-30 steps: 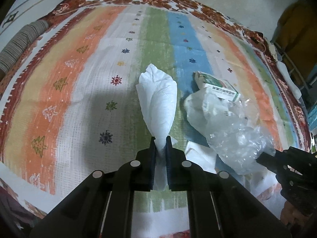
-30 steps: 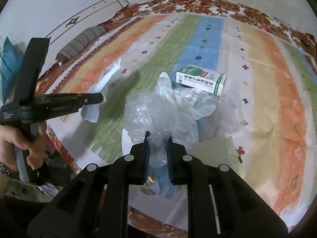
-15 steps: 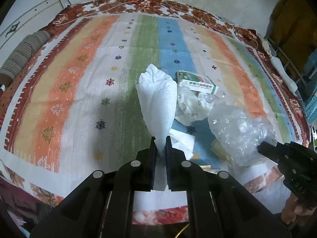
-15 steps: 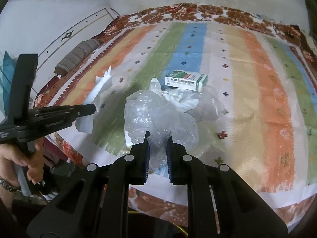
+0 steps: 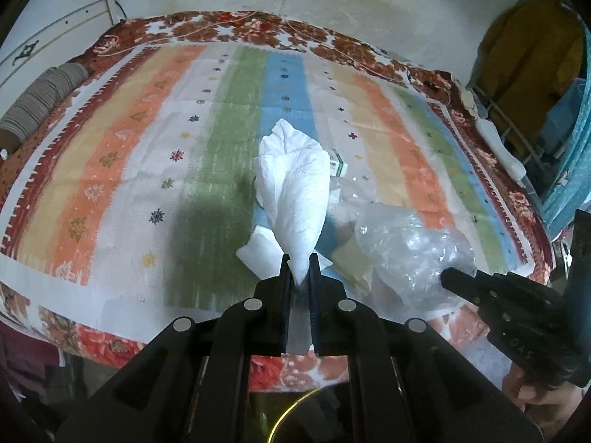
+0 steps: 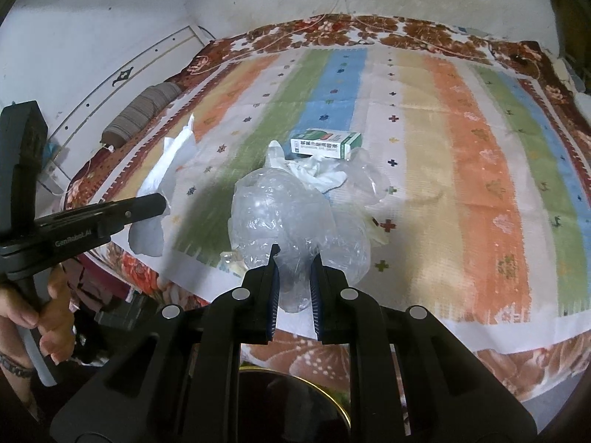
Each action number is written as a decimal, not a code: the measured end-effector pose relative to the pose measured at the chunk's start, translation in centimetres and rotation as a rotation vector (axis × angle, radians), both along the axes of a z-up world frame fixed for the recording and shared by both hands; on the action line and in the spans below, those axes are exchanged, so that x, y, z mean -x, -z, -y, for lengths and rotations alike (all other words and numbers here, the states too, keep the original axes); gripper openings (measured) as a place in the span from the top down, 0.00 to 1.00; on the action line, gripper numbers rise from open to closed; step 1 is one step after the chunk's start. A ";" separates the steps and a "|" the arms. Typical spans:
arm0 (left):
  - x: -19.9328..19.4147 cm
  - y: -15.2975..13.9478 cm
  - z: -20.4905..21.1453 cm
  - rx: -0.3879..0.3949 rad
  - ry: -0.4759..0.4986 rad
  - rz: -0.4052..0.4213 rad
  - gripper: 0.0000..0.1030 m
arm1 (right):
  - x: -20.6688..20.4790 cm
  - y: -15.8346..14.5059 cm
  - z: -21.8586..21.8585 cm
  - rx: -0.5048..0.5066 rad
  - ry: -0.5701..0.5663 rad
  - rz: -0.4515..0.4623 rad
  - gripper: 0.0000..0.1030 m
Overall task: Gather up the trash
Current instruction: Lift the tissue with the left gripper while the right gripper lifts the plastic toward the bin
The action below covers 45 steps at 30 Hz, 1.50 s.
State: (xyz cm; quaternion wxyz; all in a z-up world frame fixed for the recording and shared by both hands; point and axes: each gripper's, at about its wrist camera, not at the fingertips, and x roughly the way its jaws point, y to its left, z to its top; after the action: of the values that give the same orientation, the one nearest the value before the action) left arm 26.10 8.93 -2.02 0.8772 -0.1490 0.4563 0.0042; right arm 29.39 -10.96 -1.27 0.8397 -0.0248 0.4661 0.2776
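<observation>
My left gripper (image 5: 298, 271) is shut on a white paper tissue (image 5: 295, 199) and holds it in the air above the near edge of the bed. The tissue and gripper also show in the right wrist view (image 6: 162, 181) at the left. My right gripper (image 6: 294, 263) is shut on a crumpled clear plastic bag (image 6: 288, 217), also lifted; it shows in the left wrist view (image 5: 410, 254) at the right. A green and white eye-drop box (image 6: 325, 144) lies on the striped bedspread (image 6: 461, 147) beside crumpled white paper (image 6: 317, 175) and clear wrap (image 6: 369, 173).
A dark bin with a gold rim (image 6: 295, 398) sits below the bed edge under my grippers. A striped rolled cushion (image 5: 40, 99) lies at the far left of the bed. Yellow clothing (image 5: 528, 48) and a teal cloth (image 5: 576, 170) hang at the right.
Both grippers have pulled back toward the near edge of the bed with the tissue and plastic bag in them. The bin rim has come into view below.
</observation>
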 end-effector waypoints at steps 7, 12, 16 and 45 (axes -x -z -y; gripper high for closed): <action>1.6 0.2 1.3 0.071 -0.001 -0.025 0.92 | 2.5 -0.4 1.4 0.019 0.027 0.021 0.87; 3.3 0.0 3.2 0.064 0.033 -0.004 0.92 | 3.9 -0.4 2.6 0.018 0.048 0.013 0.87; 4.0 0.3 3.8 0.053 0.038 -0.023 0.92 | 5.1 -0.2 3.3 0.019 0.055 0.013 0.87; 13.2 3.4 9.4 0.136 0.081 -0.077 0.92 | 14.3 2.0 7.2 0.026 0.062 -0.027 0.87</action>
State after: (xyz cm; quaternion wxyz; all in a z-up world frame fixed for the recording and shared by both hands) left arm 12.88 -0.46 -5.44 0.8463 -0.1893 0.4947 -0.0563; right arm 15.09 -18.12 -3.29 0.8411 -0.0173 0.4816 0.2457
